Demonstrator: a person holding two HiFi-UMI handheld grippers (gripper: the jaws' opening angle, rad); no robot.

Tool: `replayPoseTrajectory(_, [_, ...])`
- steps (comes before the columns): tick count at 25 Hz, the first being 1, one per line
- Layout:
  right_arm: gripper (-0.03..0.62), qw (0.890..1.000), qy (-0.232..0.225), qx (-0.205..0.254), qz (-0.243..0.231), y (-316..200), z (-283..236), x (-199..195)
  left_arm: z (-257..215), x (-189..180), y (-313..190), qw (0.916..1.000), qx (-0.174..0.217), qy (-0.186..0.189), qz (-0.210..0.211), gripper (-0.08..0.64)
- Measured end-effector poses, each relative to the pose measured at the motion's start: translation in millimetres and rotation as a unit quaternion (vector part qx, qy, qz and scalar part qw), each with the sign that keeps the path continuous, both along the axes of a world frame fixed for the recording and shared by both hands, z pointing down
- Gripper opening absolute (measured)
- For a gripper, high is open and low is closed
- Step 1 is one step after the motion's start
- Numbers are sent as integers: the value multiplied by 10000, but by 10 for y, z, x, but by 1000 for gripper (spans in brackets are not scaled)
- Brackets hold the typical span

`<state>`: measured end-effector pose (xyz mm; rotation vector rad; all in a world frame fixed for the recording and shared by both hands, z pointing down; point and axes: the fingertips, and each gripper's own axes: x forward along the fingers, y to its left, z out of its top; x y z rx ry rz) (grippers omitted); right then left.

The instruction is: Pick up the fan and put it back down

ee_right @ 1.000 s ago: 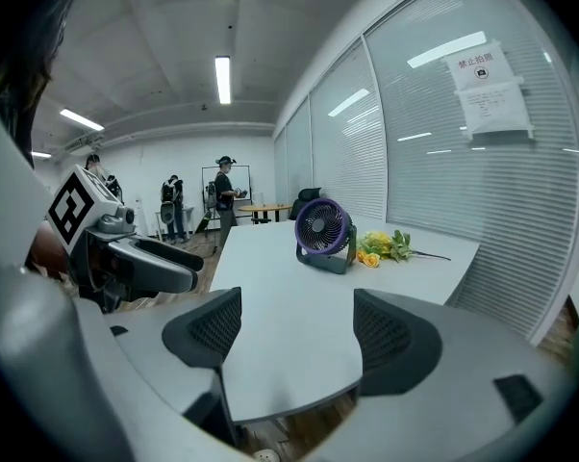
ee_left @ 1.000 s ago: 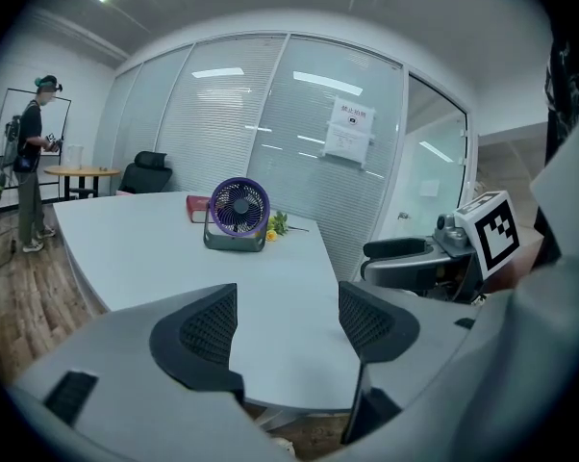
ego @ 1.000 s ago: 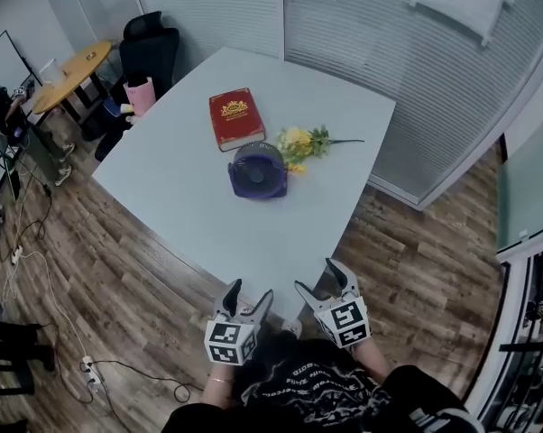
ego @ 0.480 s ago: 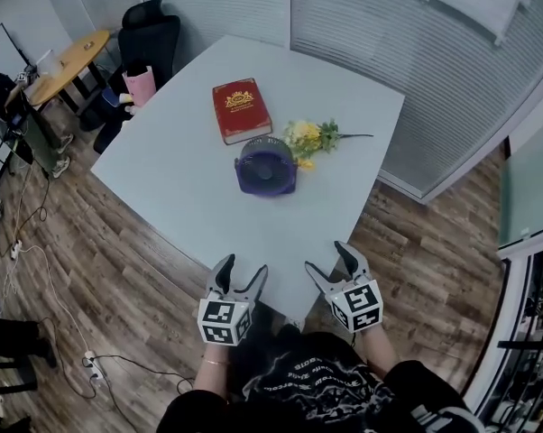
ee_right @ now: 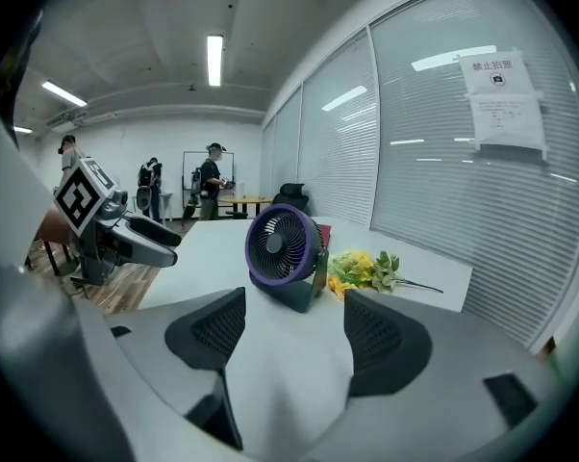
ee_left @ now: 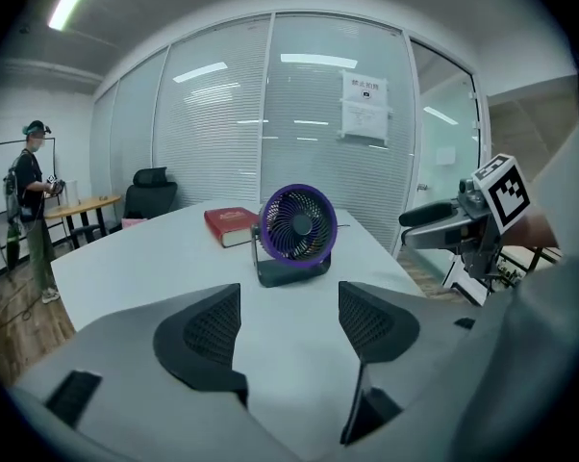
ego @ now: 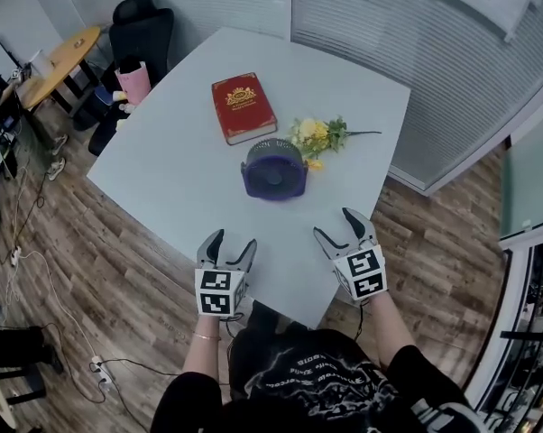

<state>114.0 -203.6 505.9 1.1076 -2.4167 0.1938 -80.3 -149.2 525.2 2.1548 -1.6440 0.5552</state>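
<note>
Both empty and wide, left gripper [ego: 233, 240] and right gripper [ego: 334, 223] (jaws just closing slightly) — the fan [ego: 274, 171] stands ahead between them, equally near.

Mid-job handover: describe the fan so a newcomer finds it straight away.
Start at the big pale table in the middle of the room. Near its centre sit a red book, a bunch of yellow flowers and, nearest the person, the fan. It is the only upright one: a round purple grille on a dark base.
</note>
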Motion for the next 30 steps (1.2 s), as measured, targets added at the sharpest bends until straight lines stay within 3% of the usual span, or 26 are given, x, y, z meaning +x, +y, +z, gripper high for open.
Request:
replayPoseTrajectory(8, [314, 9989, 207, -333, 244, -540, 304, -168, 216, -182, -596, 9993, -236, -98, 260, 334])
replayPoseTrajectory(12, [314, 9991, 162, -365, 120, -746, 366, -306, 330, -249, -866, 9985, -357, -177, 368, 334])
replayPoseTrajectory(18, [314, 9970, 538, -535, 133, -1045, 628, -433, 577, -335, -1177, 9948, -562, -501, 678, 334])
replayPoseTrajectory(23, [313, 9953, 809, -534, 34, -1204, 805, -539, 715, -402, -1422, 9940, -631, -437, 776, 334])
replayPoseTrajectory(30, [297, 9962, 587, -568, 295, -1438, 952, -592, 861, -377, -1661, 9921, -663, -378, 992, 334])
